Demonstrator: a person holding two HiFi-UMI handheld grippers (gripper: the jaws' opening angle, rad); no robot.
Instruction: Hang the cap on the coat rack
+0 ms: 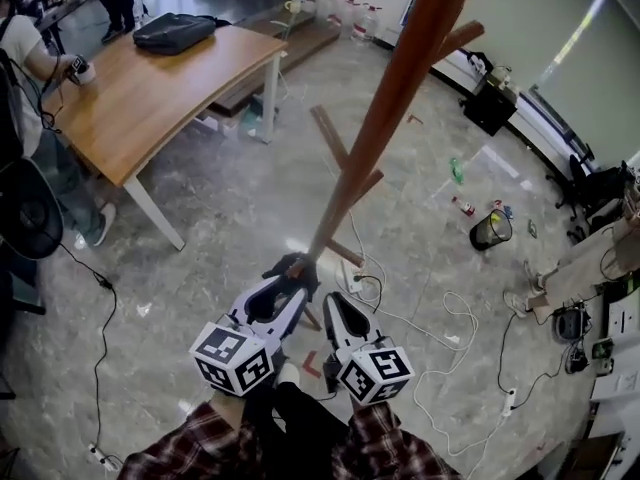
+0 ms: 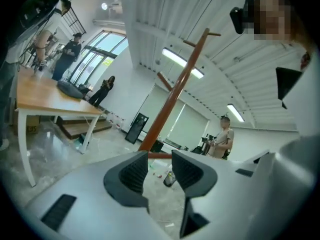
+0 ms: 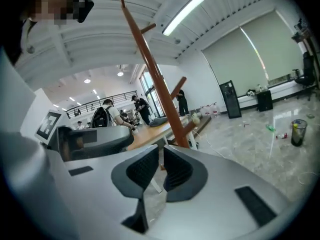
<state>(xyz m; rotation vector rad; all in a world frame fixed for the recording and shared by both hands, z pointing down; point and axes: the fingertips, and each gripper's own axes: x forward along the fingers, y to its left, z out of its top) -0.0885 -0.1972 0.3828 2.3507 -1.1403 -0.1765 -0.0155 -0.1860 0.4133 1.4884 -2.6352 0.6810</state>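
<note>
The brown wooden coat rack rises from the floor just beyond both grippers, with short pegs sticking out along its pole. I see no cap in any view. My left gripper has its dark fingertips near the foot of the pole. Its jaws stand open with only floor and the pole showing through the gap. My right gripper is just to its right. Its jaws stand a narrow gap apart with nothing between them, and the rack is straight ahead.
A wooden table with a black bag stands at the back left, with a person beside it. A black fan is at far left. Cables and a power strip lie on the floor; a bin is at right.
</note>
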